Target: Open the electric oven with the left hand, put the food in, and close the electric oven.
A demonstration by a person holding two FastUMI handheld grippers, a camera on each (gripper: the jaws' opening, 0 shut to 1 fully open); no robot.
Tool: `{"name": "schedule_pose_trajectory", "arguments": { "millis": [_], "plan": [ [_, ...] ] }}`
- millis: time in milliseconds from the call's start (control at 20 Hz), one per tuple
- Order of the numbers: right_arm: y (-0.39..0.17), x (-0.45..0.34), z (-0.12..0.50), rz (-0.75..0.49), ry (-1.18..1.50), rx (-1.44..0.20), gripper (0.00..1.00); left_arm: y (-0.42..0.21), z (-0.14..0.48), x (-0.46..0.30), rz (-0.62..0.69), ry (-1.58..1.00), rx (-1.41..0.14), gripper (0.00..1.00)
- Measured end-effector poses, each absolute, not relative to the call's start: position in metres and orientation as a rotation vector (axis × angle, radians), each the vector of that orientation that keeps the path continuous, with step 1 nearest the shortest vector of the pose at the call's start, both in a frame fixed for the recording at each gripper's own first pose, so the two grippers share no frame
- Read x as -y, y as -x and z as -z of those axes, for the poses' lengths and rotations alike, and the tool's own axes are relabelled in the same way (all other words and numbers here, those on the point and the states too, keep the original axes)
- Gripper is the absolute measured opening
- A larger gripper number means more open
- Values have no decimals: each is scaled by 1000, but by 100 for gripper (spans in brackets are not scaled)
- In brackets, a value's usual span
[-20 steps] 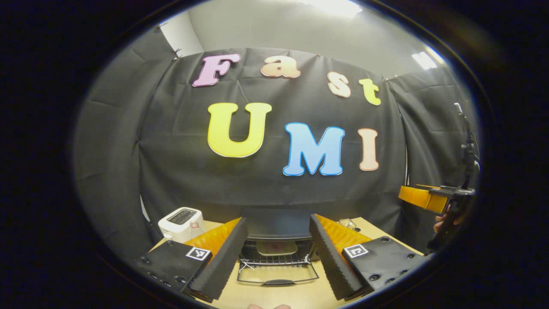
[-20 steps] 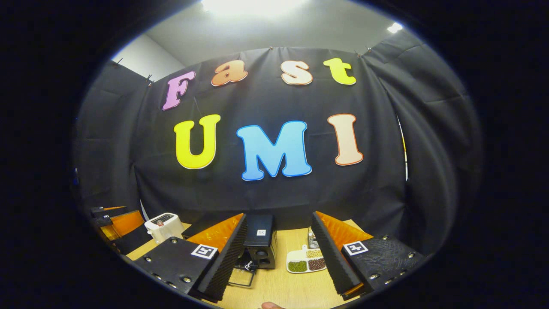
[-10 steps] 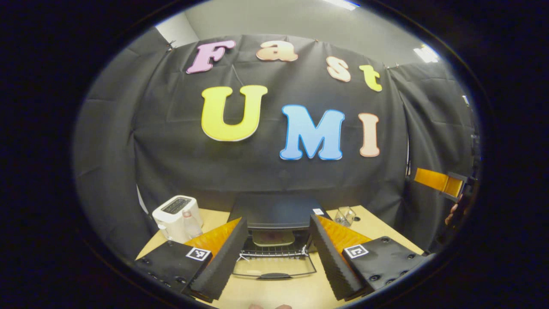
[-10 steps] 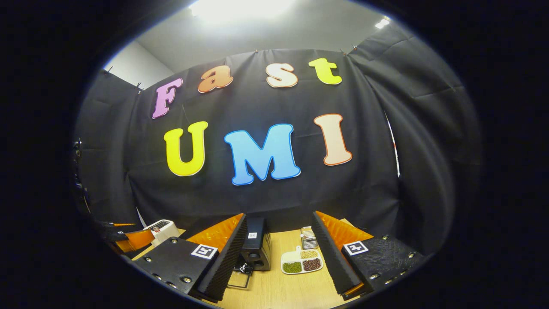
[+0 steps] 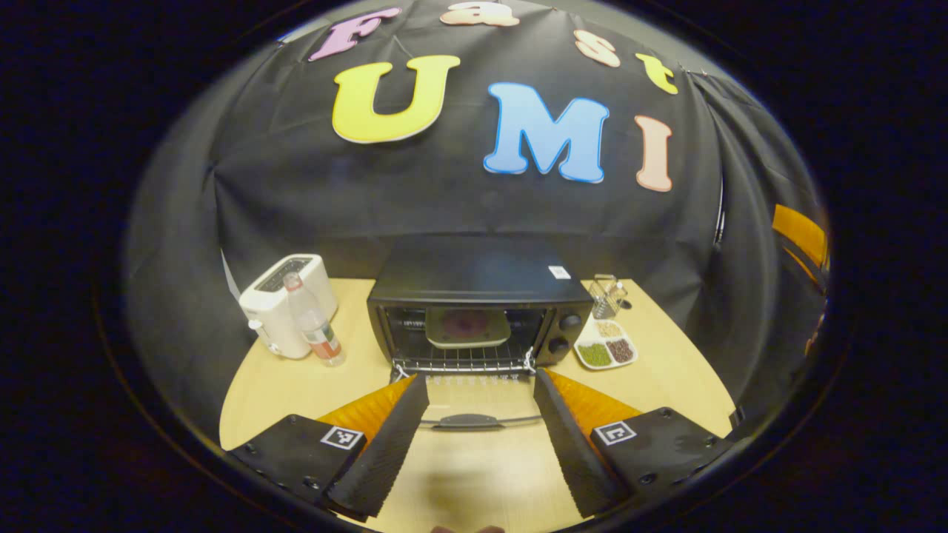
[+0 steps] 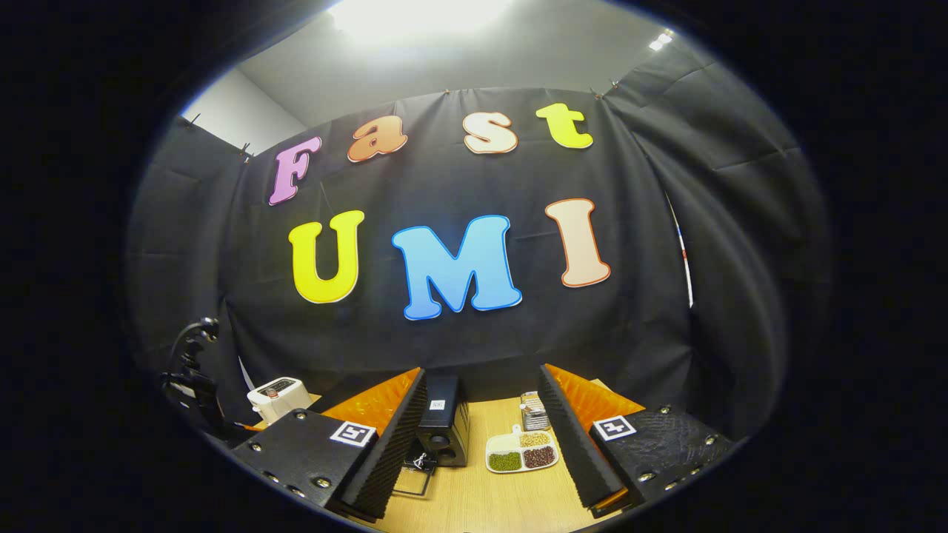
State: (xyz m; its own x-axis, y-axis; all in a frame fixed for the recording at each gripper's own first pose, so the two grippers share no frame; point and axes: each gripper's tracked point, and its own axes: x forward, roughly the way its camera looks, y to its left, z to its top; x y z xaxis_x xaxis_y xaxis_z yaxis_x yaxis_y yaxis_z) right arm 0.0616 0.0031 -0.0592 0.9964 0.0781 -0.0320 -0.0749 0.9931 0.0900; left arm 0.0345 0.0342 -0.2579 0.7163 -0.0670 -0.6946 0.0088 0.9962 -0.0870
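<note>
- Closing the door looks like the step in hand, judging from the food already inside: your left gripper [image 5: 480, 437] has its fingers spread apart with nothing between them, and the door handle [image 5: 468, 422] lies straight ahead in the gap.
- Slide in under the handle, lift it evenly and swing the glass door [image 5: 474, 403] up on its hinge; a lopsided push could twist it.
- Ease off near the top so the door shuts without jolting the rack.
- Ahead of the left gripper, the electric oven [image 5: 474, 300] is a dark box with its door folded flat towards you; two knobs sit on its right side.
- On the wire rack [image 5: 465, 360] inside sits the food [image 5: 466, 326], a pale plate with something dark red on it; I cannot tell what.
- Your right gripper [image 6: 481, 451] is also spread and empty, raised, with the oven's side ahead and left of it.
</note>
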Motion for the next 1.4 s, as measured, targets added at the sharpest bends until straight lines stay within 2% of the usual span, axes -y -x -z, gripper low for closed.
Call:
{"name": "schedule_pose_trajectory", "arguments": {
  "millis": [200, 350, 450, 500, 550, 650, 700, 800, 900, 950, 1000, 1400],
  "plan": [
    [-61, 1, 68, -67, -88, -54, 92, -22, 301, -21, 93, 91, -895, 100],
    [-64, 6, 73, -50, -95, -70, 92, -14, 339, -23, 75, 122, -989, 98],
    [-64, 11, 79, -38, -102, -86, 92, -13, 358, -25, 68, 100, -1030, 100],
    [-64, 13, 81, -33, -107, -94, 92, -12, 366, -25, 67, 97, -1048, 94],
    [-65, 15, 84, -26, -111, -102, 92, -12, 374, -24, 71, 101, -1067, 100],
    [-67, 18, 88, -14, -115, -112, 92, -9, 390, -23, 65, 118, -1108, 98],
    [-68, 20, 89, -8, -115, -115, 92, -9, 396, -25, 61, 116, -1124, 94],
    [-65, 24, 91, 2, -113, -121, 92, -10, 409, -28, 56, 102, -1156, 100],
    [-66, 25, 93, 9, -110, -126, 92, -10, 421, -29, 53, 96, -1194, 98],
    [-67, 26, 94, 13, -109, -129, 92, -10, 426, -30, 53, 93, -1209, 100],
    [-66, 27, 94, 16, -109, -131, 92, -10, 430, -31, 53, 89, -1223, 98],
    [-72, 30, 102, 33, -89, -160, 92, -10, 468, -39, 40, 70, -1342, 98]
  ]
}}
